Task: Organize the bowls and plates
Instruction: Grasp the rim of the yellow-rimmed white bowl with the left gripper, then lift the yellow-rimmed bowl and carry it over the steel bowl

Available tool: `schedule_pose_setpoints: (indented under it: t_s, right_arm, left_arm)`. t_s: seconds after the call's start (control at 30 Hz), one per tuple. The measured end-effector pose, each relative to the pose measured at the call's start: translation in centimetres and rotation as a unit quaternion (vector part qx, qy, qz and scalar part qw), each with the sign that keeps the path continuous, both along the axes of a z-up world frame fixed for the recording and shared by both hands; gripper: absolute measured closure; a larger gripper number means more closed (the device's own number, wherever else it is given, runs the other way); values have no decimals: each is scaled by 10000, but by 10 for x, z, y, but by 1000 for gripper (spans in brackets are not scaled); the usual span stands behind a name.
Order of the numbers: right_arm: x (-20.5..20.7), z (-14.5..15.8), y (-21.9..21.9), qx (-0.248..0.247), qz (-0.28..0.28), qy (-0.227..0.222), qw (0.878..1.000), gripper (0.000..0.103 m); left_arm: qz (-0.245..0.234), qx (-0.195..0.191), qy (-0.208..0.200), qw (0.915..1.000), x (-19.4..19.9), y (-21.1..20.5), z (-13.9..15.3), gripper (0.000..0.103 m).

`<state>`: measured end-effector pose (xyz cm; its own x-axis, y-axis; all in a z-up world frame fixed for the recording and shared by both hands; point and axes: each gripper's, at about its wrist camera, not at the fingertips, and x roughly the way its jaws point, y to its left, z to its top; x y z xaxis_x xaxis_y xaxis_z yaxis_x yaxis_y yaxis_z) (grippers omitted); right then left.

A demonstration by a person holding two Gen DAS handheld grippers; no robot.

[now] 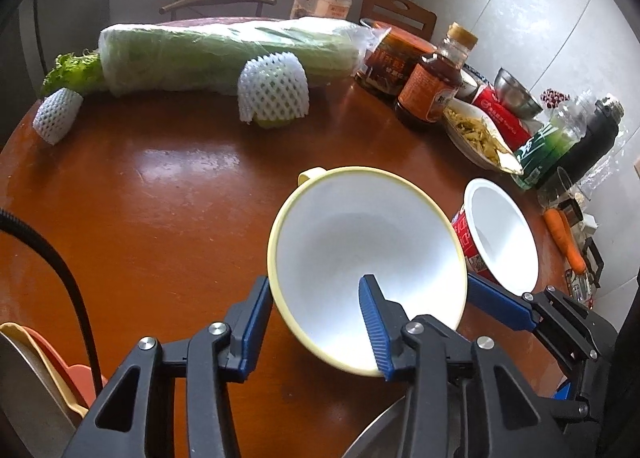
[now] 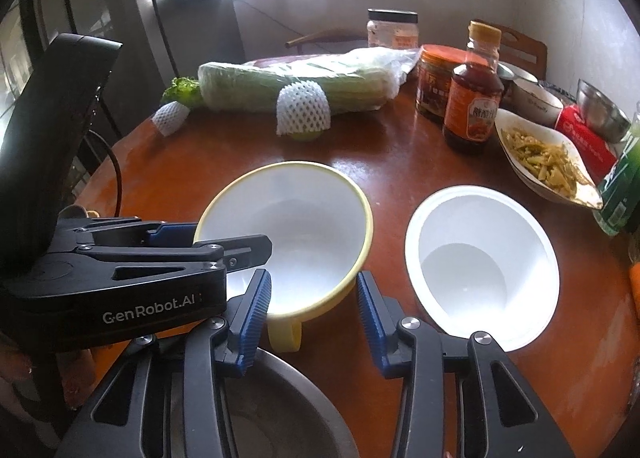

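Yellow-rimmed bowl sat near the front of the round wooden table, just beside a white paper bowl. The left gripper straddled its rim, jaws narrowed but not visibly clamped, while the right gripper flanked its yellow handle with a gap. An uneven two-sided pinch could probably have tipped it or knocked the paper bowl.
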<state>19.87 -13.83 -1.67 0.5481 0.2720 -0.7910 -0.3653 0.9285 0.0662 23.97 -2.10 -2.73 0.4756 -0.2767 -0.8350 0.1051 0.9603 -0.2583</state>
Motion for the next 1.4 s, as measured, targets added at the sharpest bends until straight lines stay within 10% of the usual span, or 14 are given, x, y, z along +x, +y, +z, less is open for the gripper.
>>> schedule_pose_setpoints:
  t_s: [1.4]
  right_arm:
    - [-68,57,-1,149,268,-896,9955,57]
  left_arm:
    - [1,134,-812,9966,-74,-5,65,58]
